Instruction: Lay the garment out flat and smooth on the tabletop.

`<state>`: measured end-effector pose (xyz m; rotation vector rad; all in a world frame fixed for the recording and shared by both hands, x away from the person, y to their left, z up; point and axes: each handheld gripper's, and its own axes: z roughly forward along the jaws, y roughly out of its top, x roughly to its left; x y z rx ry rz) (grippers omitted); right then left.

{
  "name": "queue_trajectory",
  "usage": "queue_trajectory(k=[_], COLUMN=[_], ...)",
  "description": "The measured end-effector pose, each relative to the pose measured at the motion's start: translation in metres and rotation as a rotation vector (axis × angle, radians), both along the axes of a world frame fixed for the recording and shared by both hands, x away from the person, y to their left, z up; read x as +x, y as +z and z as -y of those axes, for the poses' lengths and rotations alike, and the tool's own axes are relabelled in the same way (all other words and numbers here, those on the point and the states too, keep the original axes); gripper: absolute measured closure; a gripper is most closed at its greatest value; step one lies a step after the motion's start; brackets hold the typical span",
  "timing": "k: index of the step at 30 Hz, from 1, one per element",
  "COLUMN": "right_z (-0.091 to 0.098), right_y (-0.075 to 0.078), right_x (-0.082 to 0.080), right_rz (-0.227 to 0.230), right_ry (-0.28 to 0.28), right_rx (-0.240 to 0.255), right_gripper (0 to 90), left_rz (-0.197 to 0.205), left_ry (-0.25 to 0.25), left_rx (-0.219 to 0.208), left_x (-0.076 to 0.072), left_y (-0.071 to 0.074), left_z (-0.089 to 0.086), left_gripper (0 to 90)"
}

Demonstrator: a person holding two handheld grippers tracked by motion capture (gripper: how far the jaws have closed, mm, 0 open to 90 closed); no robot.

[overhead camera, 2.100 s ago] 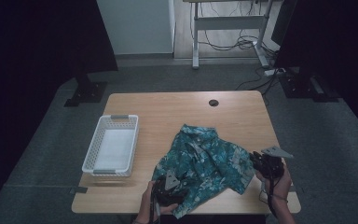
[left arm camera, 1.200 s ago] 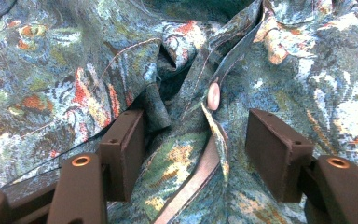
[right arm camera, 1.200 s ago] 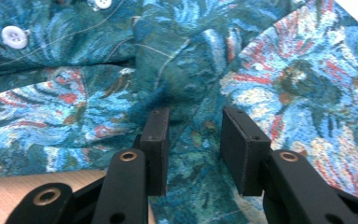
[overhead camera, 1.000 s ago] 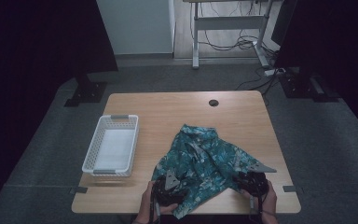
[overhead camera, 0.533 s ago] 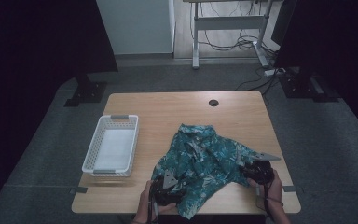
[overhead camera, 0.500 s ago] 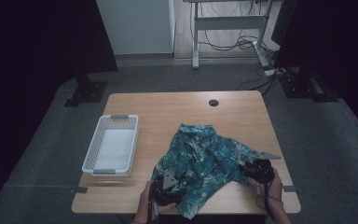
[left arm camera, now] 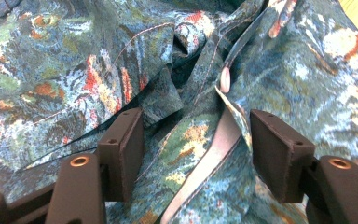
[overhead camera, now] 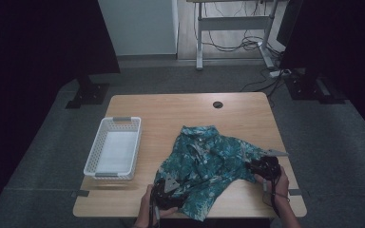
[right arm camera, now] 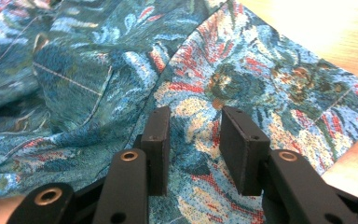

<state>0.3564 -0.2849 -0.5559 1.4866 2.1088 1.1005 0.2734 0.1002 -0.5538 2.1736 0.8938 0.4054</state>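
A teal flowered shirt (overhead camera: pixel 209 156) lies crumpled on the wooden table (overhead camera: pixel 195 109), collar toward the far side. My left gripper (overhead camera: pixel 167 186) rests on the shirt's near left corner. In the left gripper view it (left arm camera: pixel 196 126) stands open, its jaws wide apart over folds and a button placket (left arm camera: pixel 214 154). My right gripper (overhead camera: pixel 261 167) sits at the shirt's right edge. In the right gripper view it (right arm camera: pixel 193 119) has a narrow gap between its jaws, with flat fabric (right arm camera: pixel 242 79) showing in that gap.
A white plastic basket (overhead camera: pixel 91 159) stands on the left of the table with nothing in it. A round cable hole (overhead camera: pixel 217 104) marks the far side. Bare wood (right arm camera: pixel 307 23) lies beyond the shirt's right edge. The table's front edge runs just behind both hands.
My right gripper has shifted a little away from the front edge, along the shirt's right side, and that side now lies spread farther right. The left gripper has stayed put.
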Motion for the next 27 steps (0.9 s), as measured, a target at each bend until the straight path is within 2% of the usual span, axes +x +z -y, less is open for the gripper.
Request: queue_trajectory(k=[5, 8, 9, 11, 13, 18, 22, 27], right_z=[0.003, 0.003, 0.002, -0.002, -0.007, -0.034, -0.059, -0.087], right_y=[0.001, 0.001, 0.002, 0.002, 0.003, 0.014, 0.023, 0.022], right_x=[0.011, 0.015, 0.016, 0.012, 0.005, -0.015, -0.030, -0.045], right_rz=[-0.001, -0.006, -0.008, 0.010, 0.028, 0.075, 0.104, 0.104], right_ry=[-0.022, -0.033, -0.033, -0.059, -0.049, 0.044, 0.129, 0.214], right_rx=[-0.022, -0.010, -0.013, -0.051, -0.029, -0.007, 0.010, 0.018], right_gripper=[62.5, 61.1, 58.6, 57.1, 56.1, 53.9, 52.7, 51.9], left_rz=[-0.011, -0.009, -0.009, -0.010, -0.011, 0.001, 0.018, 0.017], left_ry=[-0.015, -0.023, -0.025, -0.026, -0.024, -0.014, -0.008, -0.010], left_rx=[-0.017, -0.010, -0.008, -0.007, -0.009, -0.004, -0.018, -0.040], left_x=[-0.002, -0.003, -0.003, -0.003, -0.002, -0.002, -0.004, -0.004], left_y=[0.000, 0.000, 0.000, 0.000, 0.000, 0.001, 0.005, 0.007], left_z=[0.000, 0.001, 0.002, 0.002, 0.001, 0.000, -0.003, -0.009], left_gripper=[36.6, 36.3, 36.0, 35.6, 35.6, 35.9, 35.9, 35.8])
